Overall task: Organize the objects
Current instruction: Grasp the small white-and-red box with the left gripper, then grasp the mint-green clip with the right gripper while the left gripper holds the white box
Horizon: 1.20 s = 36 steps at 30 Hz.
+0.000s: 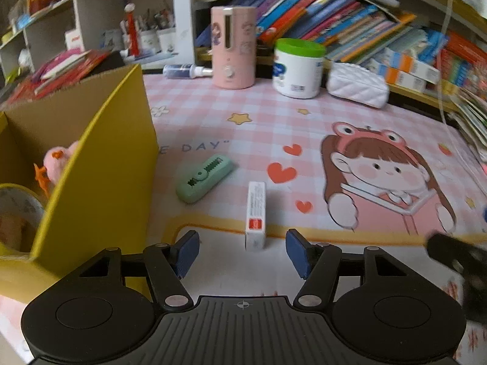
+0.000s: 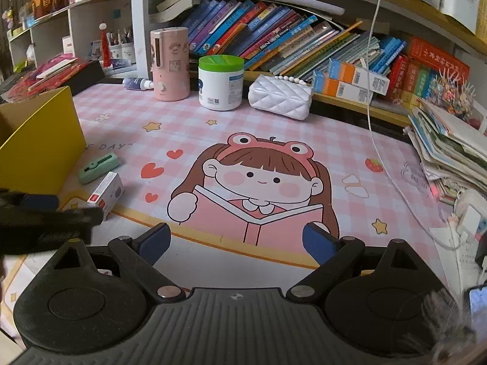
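Observation:
A small white box with a red patch lies on the pink cartoon desk mat, right in front of my left gripper, which is open and empty with the box's near end between its blue pads. A mint green gadget lies just beyond, beside the yellow cardboard box. The right wrist view shows the white box, the green gadget and the yellow box at the left. My right gripper is open and empty over the mat's front edge.
A pink plush and a tape roll lie in the yellow box. A pink dispenser, a green-lidded white tub and a white quilted pouch stand at the back below the bookshelf. A paper stack and a cable are at the right.

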Tool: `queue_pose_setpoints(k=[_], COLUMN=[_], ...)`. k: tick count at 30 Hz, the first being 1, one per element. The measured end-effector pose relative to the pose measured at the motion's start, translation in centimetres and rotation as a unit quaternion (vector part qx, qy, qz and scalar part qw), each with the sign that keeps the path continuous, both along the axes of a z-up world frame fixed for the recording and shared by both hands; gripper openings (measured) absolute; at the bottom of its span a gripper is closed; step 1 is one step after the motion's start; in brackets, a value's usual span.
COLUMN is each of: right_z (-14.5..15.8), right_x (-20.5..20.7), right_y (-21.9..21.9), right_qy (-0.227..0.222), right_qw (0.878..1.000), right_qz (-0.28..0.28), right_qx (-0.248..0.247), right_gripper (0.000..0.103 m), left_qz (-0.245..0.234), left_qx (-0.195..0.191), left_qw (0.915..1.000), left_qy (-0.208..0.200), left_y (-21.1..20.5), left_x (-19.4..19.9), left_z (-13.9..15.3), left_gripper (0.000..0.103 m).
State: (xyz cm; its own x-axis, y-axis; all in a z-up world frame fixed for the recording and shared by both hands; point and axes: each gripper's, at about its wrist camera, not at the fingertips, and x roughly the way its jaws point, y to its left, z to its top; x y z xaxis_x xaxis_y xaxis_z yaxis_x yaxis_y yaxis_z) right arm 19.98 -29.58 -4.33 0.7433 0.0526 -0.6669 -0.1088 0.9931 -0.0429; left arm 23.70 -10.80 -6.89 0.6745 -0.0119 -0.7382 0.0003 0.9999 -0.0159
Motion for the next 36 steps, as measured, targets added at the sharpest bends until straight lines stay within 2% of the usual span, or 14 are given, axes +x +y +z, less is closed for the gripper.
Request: queue_pose_setpoints(k=[3,6,9,13,18,22,27,36], right_z=[-0.1,-0.2,-0.2,-0.3,-0.3,-0.3,-0.3,-1.2], right_x=[0.1,0.3,0.3,0.2,0.2,0.4,1.0,3.3], right_y=[-0.3,-0.9,-1.2,-1.4,-1.3,-1.2,-0.2,2.5], right_qy=[0.001,0.006,0.007,0.008,0.007,0.006,0.005,0.005], right_qw=[1.0,1.0,1.0,1.0,1.0,1.0,1.0,0.997], right_qz=[0.004,-0.002,-0.006,-0.008,-0.007,-0.006,0.011,0.066], right_qx=[-0.005,-0.003,-0.005,-0.008,-0.009,-0.003,0.008,0.036], right_gripper=[0.094,0.094,0.094,0.094,0.094,0.094,0.094,0.094], left_qz=[0.013,0.019,0.006,-0.007,0.005,0.002,-0.02,-0.009], left_qx=[0.0,0.002,0.015,0.024,0.033,0.006,-0.033,-0.062], left_qw=[0.9999,0.9997,0.9999,0.9996,0.9994,0.9999,0.9991,0.9978], left_qy=[0.007,0.015,0.001,-0.01,-0.012,-0.016,-0.02,-0.022], left_y=[0.1,0.1,-0.3,-0.5,0.0,0.7,1.2,3.7], left_x=[1.2,2.0,2.3,2.7,2.2,0.4,-3.8,-8.9], left_z=[-1.0,-1.8,-2.1,-2.2,-1.6,-0.2,1.7,3.0], left_gripper=[0.06,0.051,0.041,0.013,0.013,0.013,0.013,0.013])
